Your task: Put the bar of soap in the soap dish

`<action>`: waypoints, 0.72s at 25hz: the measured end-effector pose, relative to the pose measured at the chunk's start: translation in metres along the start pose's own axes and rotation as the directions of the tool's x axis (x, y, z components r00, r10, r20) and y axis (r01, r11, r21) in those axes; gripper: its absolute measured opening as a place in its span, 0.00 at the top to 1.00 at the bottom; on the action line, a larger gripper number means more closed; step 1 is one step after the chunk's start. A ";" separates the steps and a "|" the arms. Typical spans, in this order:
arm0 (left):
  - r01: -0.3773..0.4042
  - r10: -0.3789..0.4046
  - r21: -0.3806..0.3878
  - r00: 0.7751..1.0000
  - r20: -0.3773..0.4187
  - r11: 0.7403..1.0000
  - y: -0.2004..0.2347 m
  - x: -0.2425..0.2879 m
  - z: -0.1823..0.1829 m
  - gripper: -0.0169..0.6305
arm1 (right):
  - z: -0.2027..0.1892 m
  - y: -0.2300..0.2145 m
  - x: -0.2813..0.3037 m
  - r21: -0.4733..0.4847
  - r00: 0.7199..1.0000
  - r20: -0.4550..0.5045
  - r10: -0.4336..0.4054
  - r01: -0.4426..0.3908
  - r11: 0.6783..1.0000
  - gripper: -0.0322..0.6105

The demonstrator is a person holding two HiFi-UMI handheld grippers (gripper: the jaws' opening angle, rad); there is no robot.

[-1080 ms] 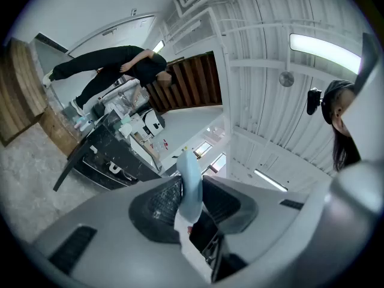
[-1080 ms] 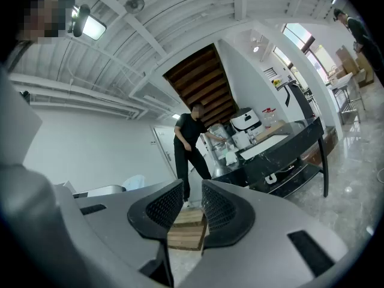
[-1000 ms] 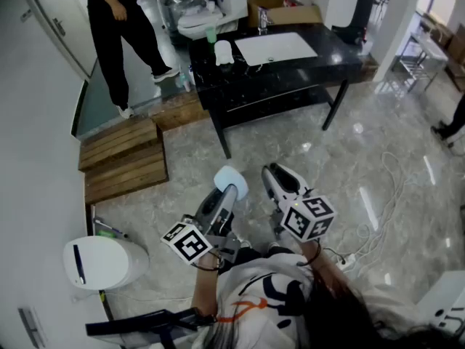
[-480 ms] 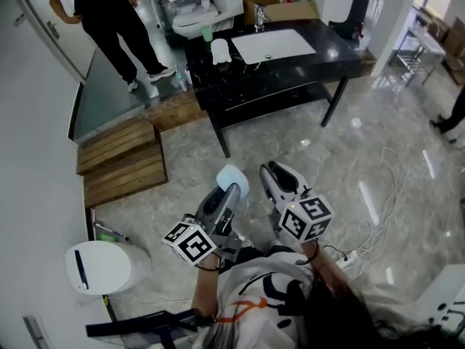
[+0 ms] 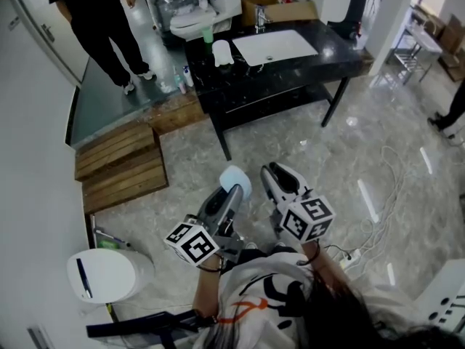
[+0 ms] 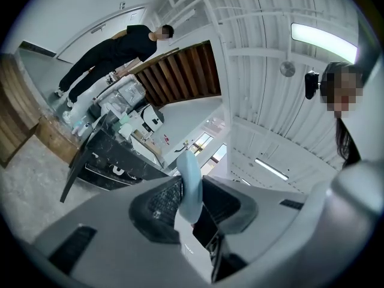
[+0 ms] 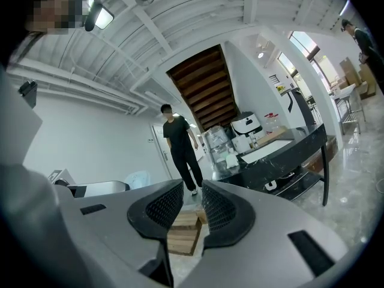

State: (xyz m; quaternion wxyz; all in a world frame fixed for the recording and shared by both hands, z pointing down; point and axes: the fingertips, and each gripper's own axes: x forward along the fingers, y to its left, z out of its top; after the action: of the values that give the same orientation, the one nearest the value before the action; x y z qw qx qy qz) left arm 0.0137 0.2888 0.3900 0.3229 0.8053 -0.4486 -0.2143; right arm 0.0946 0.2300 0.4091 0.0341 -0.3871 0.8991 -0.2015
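A pale blue bar of soap (image 5: 235, 178) sits between the pads of my left gripper (image 5: 232, 187), which is shut on it and held level above the marble floor. In the left gripper view the soap (image 6: 188, 185) stands on edge between the jaws. My right gripper (image 5: 280, 177) hangs beside it, open by a narrow gap with nothing inside (image 7: 192, 206). Far ahead stands a black counter (image 5: 290, 75) with a white sink (image 5: 275, 47). A small white object (image 5: 222, 51) on its left part may be the soap dish.
Wooden steps (image 5: 120, 162) lie to the left and a white lidded bin (image 5: 109, 273) stands near my left side. A person in black (image 5: 94, 20) stands at the top left by a door. Cables and a power strip (image 5: 349, 257) trail on the floor at right.
The person in black has stepped toward the top left. Both grippers keep their pose, with the soap still in the left one, and the scene has shifted only slightly.
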 end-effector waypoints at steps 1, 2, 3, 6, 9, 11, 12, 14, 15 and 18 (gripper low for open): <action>0.002 -0.002 -0.002 1.000 -0.001 1.000 0.003 -0.001 0.002 0.81 | 0.000 0.001 0.002 0.000 1.000 0.002 -0.003 0.003 1.000 0.79; 0.003 -0.003 -0.004 1.000 -0.002 1.000 0.006 -0.002 0.004 0.81 | -0.001 0.002 0.004 0.000 1.000 0.002 -0.006 0.006 1.000 0.79; 0.003 -0.003 -0.006 1.000 -0.004 1.000 0.008 -0.003 0.005 0.81 | -0.003 0.004 0.006 0.000 1.000 0.002 -0.009 0.009 1.000 0.79; 0.004 -0.004 -0.017 1.000 -0.013 1.000 0.016 -0.007 0.005 0.81 | -0.008 0.005 0.008 0.004 1.000 -0.004 -0.020 0.020 1.000 0.79; 0.003 -0.004 -0.031 1.000 -0.016 1.000 0.024 -0.007 0.008 0.81 | -0.011 0.006 0.012 0.005 0.999 -0.014 -0.028 0.028 1.000 0.79; 0.005 -0.006 -0.035 1.000 -0.021 0.999 0.027 -0.005 0.011 0.81 | -0.012 0.006 0.015 0.006 0.999 -0.020 -0.033 0.033 0.999 0.79; 0.007 -0.008 -0.036 1.000 -0.024 0.999 0.028 -0.003 0.011 0.81 | -0.012 0.004 0.017 0.007 0.999 -0.022 -0.036 0.036 0.999 0.79; 0.010 -0.011 -0.041 1.000 -0.028 0.999 0.031 0.003 0.012 0.81 | -0.012 -0.001 0.021 0.007 0.999 -0.025 -0.041 0.041 0.999 0.79; 0.011 -0.012 -0.043 0.999 -0.030 0.999 0.032 0.006 0.013 0.81 | -0.011 -0.004 0.023 0.007 0.999 -0.026 -0.043 0.043 0.999 0.79; 0.011 -0.012 -0.044 0.999 -0.032 0.999 0.038 0.017 0.016 0.81 | -0.008 -0.013 0.033 0.010 0.999 -0.025 -0.044 0.045 0.999 0.79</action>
State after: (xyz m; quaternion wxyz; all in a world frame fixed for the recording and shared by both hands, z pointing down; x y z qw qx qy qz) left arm -0.0100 0.2541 0.4048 0.3463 0.8041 -0.4338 -0.2130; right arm 0.0790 0.2009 0.4244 0.0207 -0.4044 0.8895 -0.2118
